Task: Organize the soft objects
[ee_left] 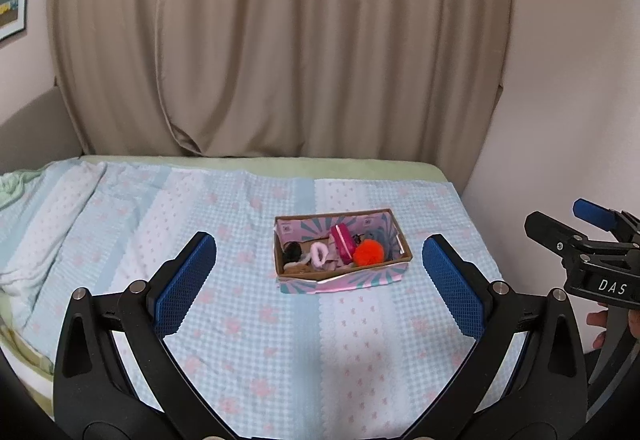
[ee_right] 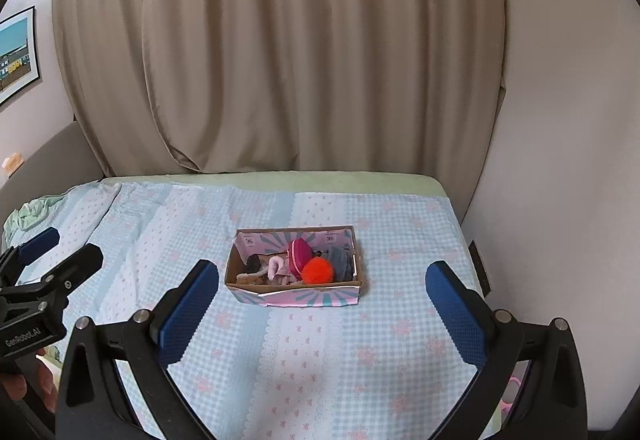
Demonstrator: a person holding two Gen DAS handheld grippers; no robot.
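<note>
At the bottom of each view, the left tongs (ee_left: 320, 276) and right tongs (ee_right: 322, 300) are wide open and hold nothing. In the middle, on the bed (ee_right: 400, 340), the soft things sit in the box (ee_right: 298, 296): orange pom-pom (ee_right: 317, 270), pink pouch (ee_right: 301, 253). This fits a tidy-up finished or one where things come out next; I cannot tell which.

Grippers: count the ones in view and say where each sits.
2. The left gripper hangs open above the bedspread, short of the box. The right gripper hangs open beside it, also short of the box. Neither holds anything.
</note>
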